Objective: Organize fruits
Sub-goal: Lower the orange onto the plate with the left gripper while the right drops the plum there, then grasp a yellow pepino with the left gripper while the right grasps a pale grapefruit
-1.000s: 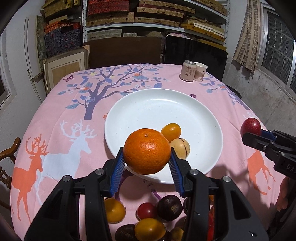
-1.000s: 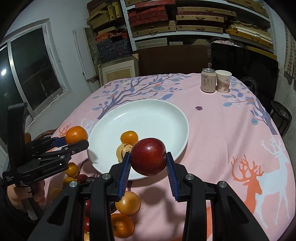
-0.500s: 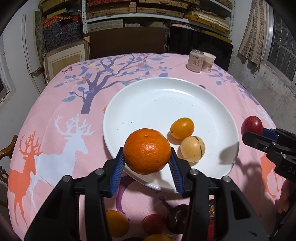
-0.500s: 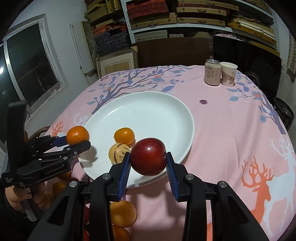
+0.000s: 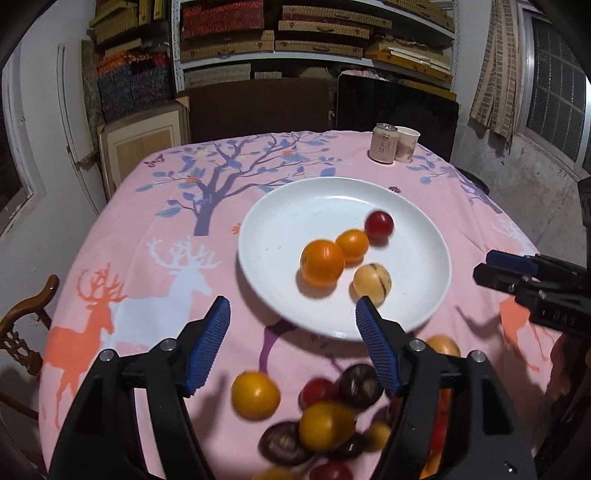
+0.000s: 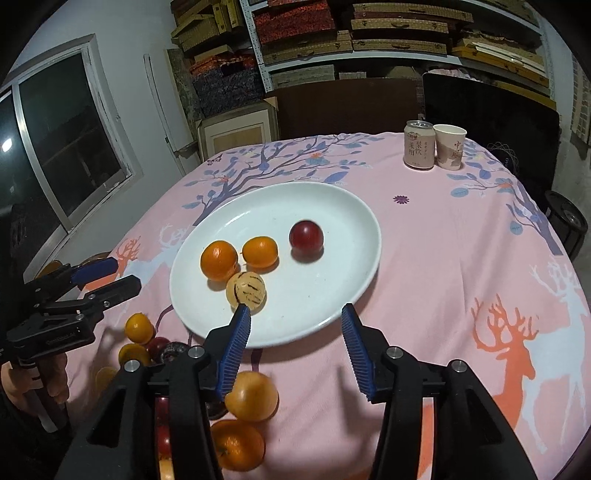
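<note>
Tablecloth (image 5: 155,229), pink, before stacked shelves (image 5: 314,33)

A metal shelving unit (image 5: 314,33) stacked with flat woven boxes fills the back wall at twelve o'clock, above a dark panel (image 6: 487,110). A window (image 6: 55,147) shows dark at nine o'clock, and a carved wooden chair (image 5: 22,325) sits at eight.

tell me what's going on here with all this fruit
A person is moving fruit from a pile on the tablecloth onto a white plate with two handheld tongs. Both the left tongs and right tongs are opening and empty. The plate holds four fruits, including an orange and a red apple.
</note>
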